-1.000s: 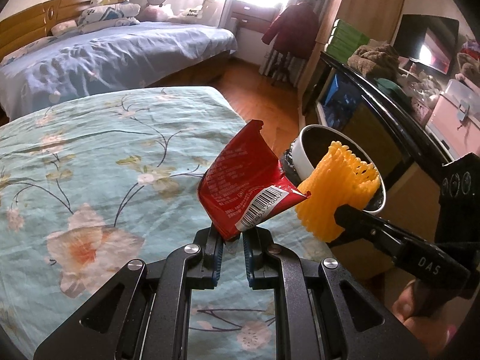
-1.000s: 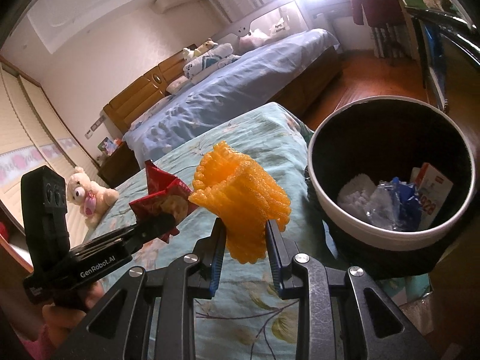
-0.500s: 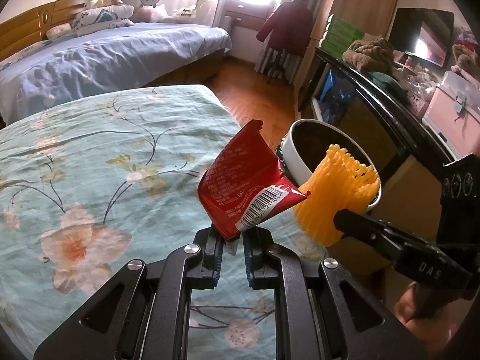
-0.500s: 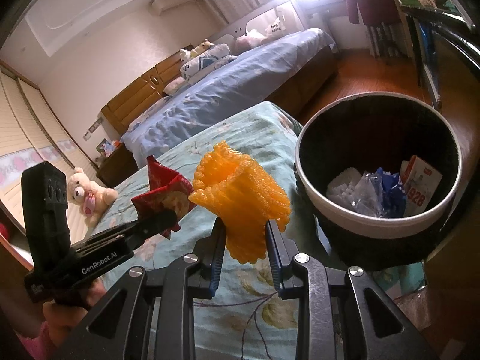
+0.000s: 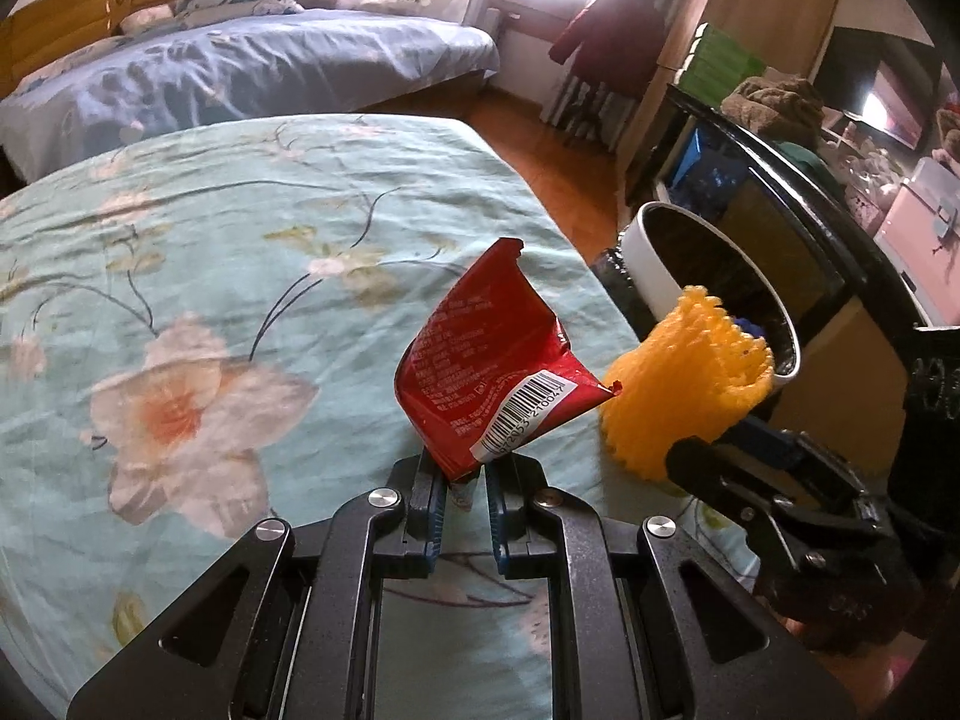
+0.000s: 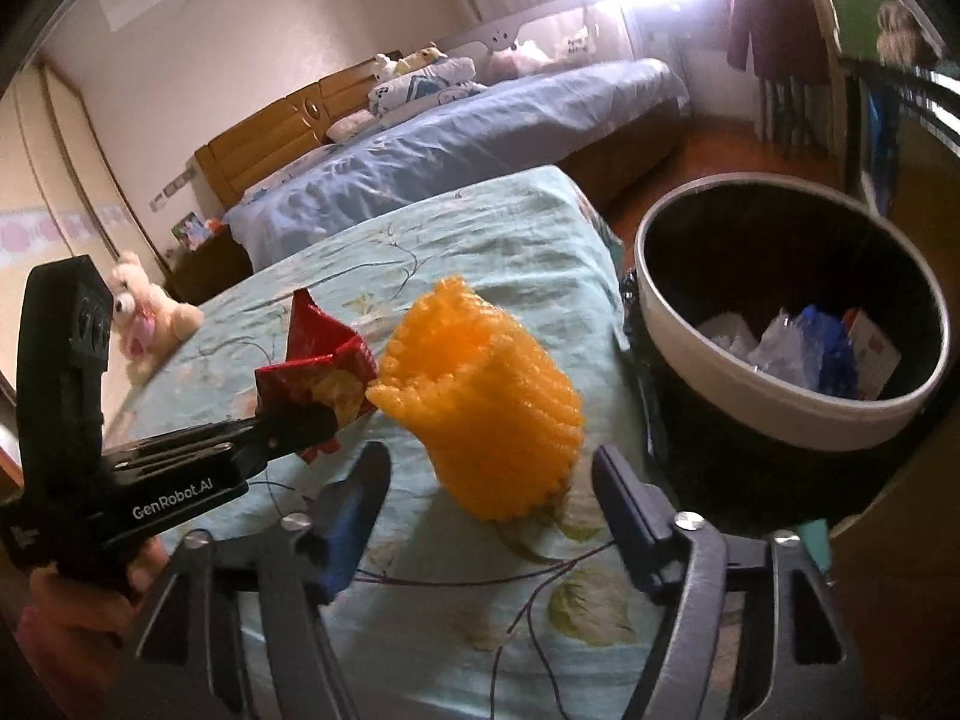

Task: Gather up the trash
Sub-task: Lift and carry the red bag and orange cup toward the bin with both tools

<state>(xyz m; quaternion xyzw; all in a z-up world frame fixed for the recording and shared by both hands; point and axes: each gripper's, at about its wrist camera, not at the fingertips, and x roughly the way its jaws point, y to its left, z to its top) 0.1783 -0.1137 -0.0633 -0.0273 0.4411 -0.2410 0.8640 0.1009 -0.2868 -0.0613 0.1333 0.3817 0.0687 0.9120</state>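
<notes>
Floral bedsheet (image 5: 240, 276) covers the near bed, with the trash bin (image 6: 798, 402) at right. Left gripper (image 5: 465, 495) pinches a red wrapper (image 5: 486, 384); right gripper (image 6: 489, 480) is opening around the orange foam net (image 6: 486, 402), whose contact is unclear.

Can't see the bottom edge of the red wrapper (image 5: 480, 372); it's buried between my left gripper's (image 5: 461, 501) pads. Right gripper (image 6: 489, 507) fingers are motion-blurred as the jaws open, and both arms run off the bottom edge. Orange foam net (image 6: 486, 402) is slightly smeared; can't tell if anything still touches it. Trash bin (image 6: 780, 396) base is hidden, its contents too jumbled to identify. Window is blown out white.
</notes>
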